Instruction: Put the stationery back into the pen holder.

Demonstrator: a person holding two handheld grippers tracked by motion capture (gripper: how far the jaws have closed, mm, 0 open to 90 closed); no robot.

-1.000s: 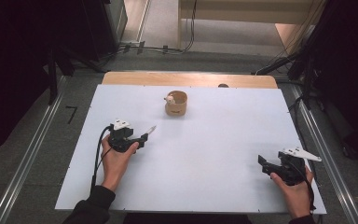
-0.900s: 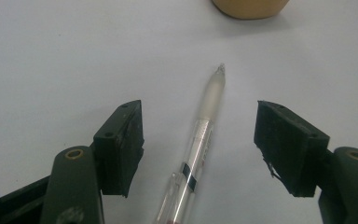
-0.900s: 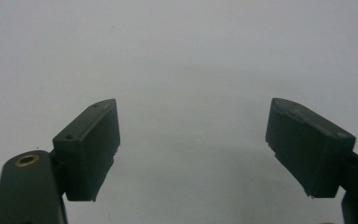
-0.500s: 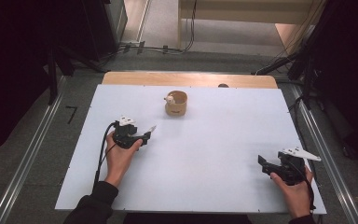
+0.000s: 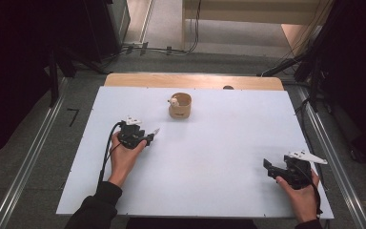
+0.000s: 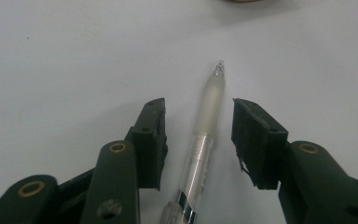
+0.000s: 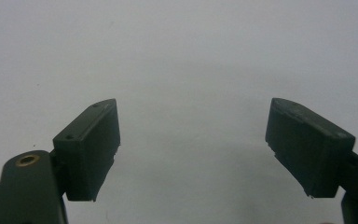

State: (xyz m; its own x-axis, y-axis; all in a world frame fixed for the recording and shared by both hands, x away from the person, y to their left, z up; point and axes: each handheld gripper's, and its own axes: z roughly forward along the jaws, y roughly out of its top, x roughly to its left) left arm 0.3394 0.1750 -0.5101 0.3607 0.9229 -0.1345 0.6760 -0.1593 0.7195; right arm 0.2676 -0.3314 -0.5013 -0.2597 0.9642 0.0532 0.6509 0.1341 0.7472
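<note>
Pen point(image 6: 204, 135) on table point(image 5: 219, 157); cup point(image 5: 180, 105) behind

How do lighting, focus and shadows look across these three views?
High view: the white table is evenly lit, the surroundings fall to near black, and the wooden cup is small but sharp. Left gripper view: the clear pen is slightly soft and casts a faint shadow. Right gripper view: grainy, with a soft shadow between the jaws.
</note>
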